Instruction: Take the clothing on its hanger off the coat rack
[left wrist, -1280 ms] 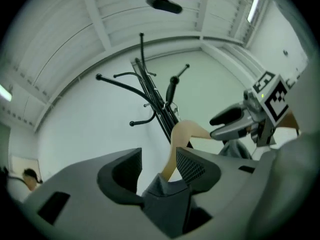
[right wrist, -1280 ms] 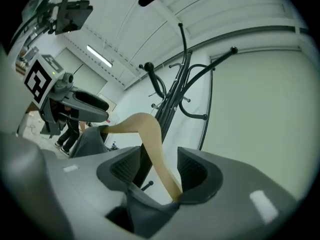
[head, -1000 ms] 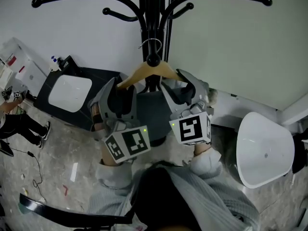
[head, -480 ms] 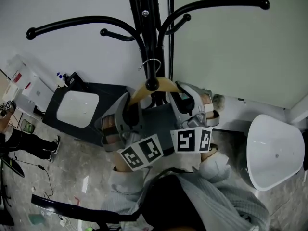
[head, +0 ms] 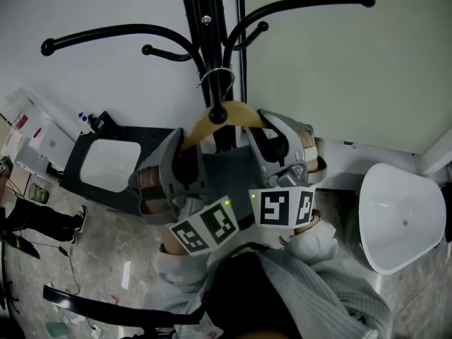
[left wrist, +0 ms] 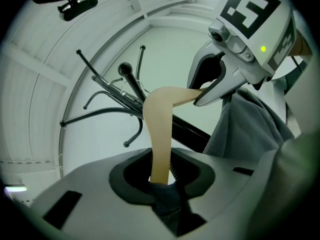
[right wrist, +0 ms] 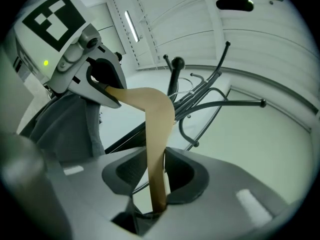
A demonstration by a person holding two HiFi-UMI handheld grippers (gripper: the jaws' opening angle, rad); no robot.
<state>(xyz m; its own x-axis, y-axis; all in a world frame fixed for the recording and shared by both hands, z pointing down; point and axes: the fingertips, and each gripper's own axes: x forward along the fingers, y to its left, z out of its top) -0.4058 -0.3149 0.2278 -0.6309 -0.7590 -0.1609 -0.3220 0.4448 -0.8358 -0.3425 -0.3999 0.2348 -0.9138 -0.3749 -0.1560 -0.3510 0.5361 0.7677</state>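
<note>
Now the left gripper [head: 182, 162] is clamping one arm of the wooden hanger [head: 227, 111] and the right gripper [head: 270, 141] the other, while the grey clothing [head: 227, 167] is hanging below, right beside the coat rack [head: 212, 20].

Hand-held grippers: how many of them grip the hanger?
2. The left hand-held gripper is shut on the hanger's left arm, the right hand-held gripper on its right arm. None appears hidden.

Head view looks steeply down; both gripper views look closely upward, sharing the hanger [left wrist: 160, 134].
</note>
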